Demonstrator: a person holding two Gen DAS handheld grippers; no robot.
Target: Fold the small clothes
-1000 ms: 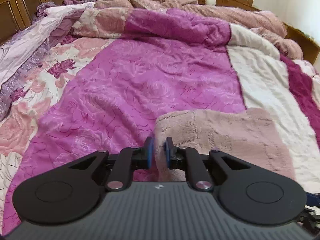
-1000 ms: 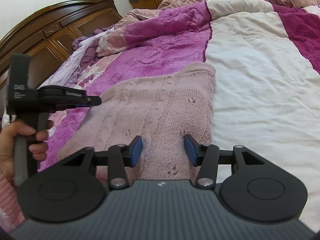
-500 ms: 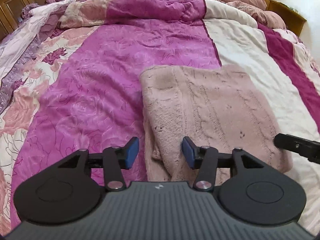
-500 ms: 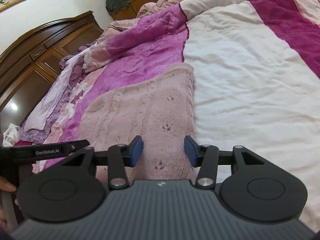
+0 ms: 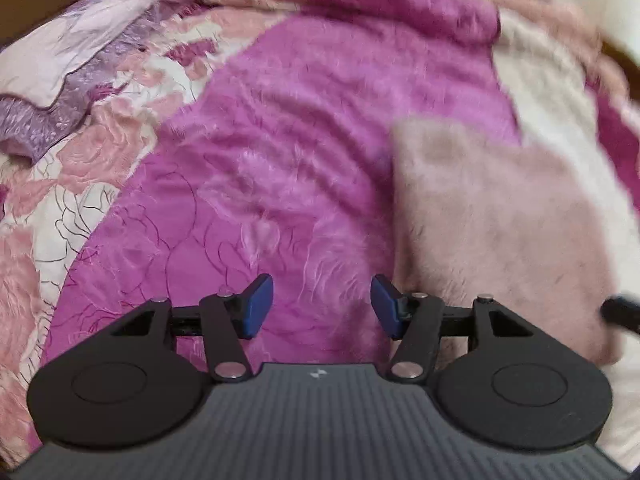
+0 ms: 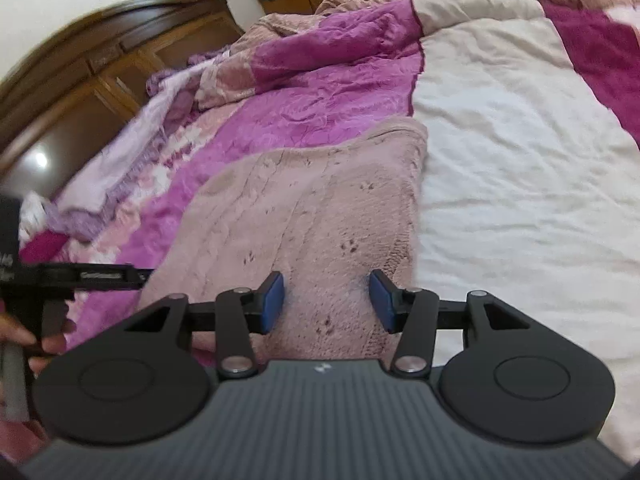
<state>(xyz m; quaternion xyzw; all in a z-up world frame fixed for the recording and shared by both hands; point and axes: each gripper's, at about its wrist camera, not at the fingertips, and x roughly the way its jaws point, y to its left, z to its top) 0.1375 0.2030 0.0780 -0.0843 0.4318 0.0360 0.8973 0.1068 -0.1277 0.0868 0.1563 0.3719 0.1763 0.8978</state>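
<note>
A dusty-pink knitted garment (image 6: 312, 216) lies folded flat on the bed, across the magenta and white parts of the bedspread. In the left wrist view the garment (image 5: 500, 220) is at the right, blurred. My left gripper (image 5: 322, 306) is open and empty over the magenta bedspread, just left of the garment's near left edge. My right gripper (image 6: 326, 300) is open and empty above the garment's near edge. The left gripper also shows in the right wrist view (image 6: 100, 276), held by a hand at the left.
The bedspread (image 6: 520, 168) has magenta, white and floral patches. Bunched quilts (image 6: 360, 20) lie at the far end. A purple cloth (image 5: 60, 76) lies at the bed's left side. A dark wooden headboard (image 6: 80, 100) stands beyond it.
My left gripper opened, letting go of the garment's edge, and swung left, off the garment and over the magenta bedspread. The right gripper stayed open over the garment and shifted slightly.
</note>
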